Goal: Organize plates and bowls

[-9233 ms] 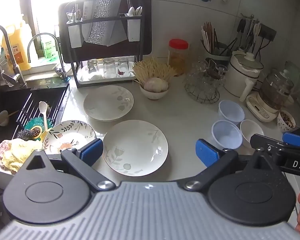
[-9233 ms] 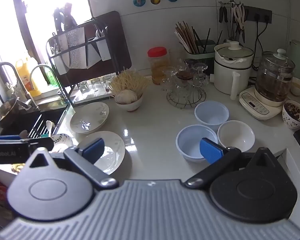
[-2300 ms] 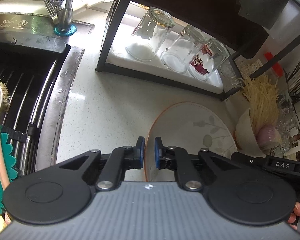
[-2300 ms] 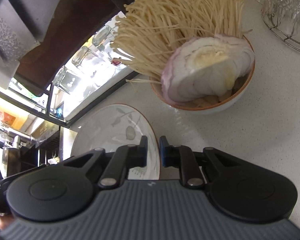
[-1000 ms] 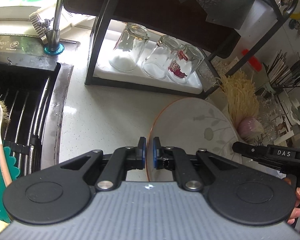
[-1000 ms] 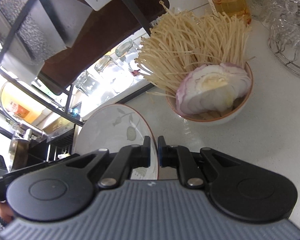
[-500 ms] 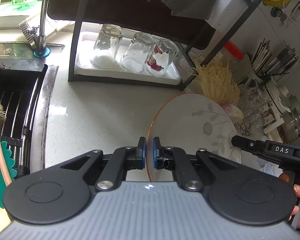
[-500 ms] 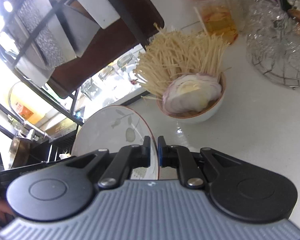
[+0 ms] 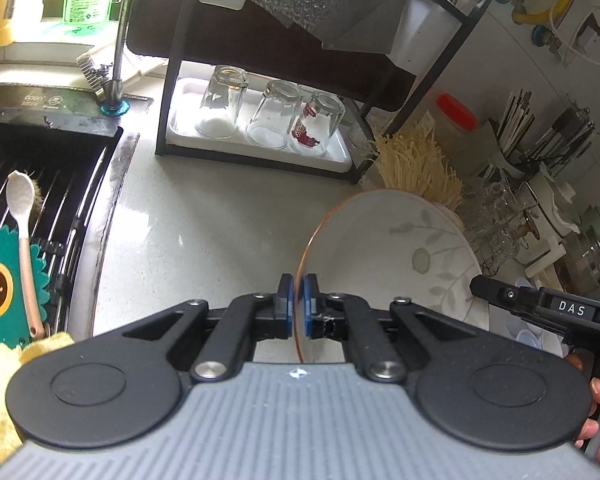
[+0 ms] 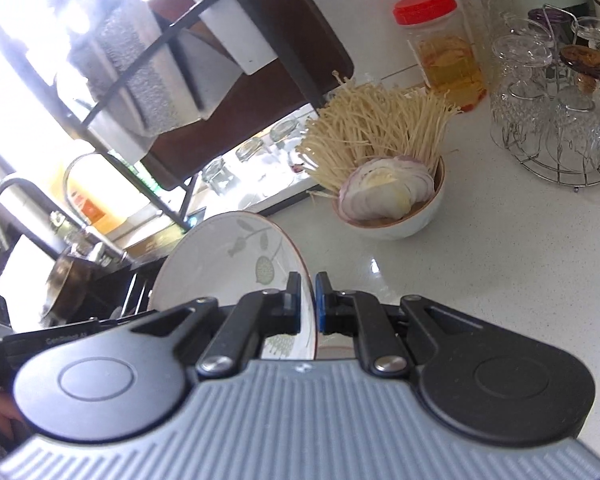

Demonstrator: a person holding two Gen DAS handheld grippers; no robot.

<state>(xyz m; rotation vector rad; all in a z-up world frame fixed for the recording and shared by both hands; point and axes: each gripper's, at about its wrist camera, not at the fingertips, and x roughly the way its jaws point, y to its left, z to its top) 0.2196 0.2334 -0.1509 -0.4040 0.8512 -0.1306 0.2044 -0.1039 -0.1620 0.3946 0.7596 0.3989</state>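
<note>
A white plate (image 9: pixel 392 264) with a grey leaf pattern and a thin brown rim hangs above the pale counter, held from two sides. My left gripper (image 9: pixel 298 306) is shut on its near rim, blue pads pressing both faces. In the right wrist view the same plate (image 10: pixel 228 268) stands tilted on edge, and my right gripper (image 10: pixel 308 300) is shut on the opposite rim. In the left wrist view the right gripper's black body reaches in at the plate's far right edge, with a person's hand behind it.
A black dish rack holds three upturned glasses (image 9: pixel 272 120) behind the plate. The sink (image 9: pixel 40 200) with a spoon (image 9: pixel 22 216) lies to the left. A bowl of enoki mushrooms and sliced onion (image 10: pixel 392 208), a red-lidded jar (image 10: pixel 440 48) and a wire stand of glasses (image 10: pixel 560 120) stand to the right.
Both grippers, still shut on the plate, have risen and drawn back from the dish rack. The rack, bowl and counter now look farther off.
</note>
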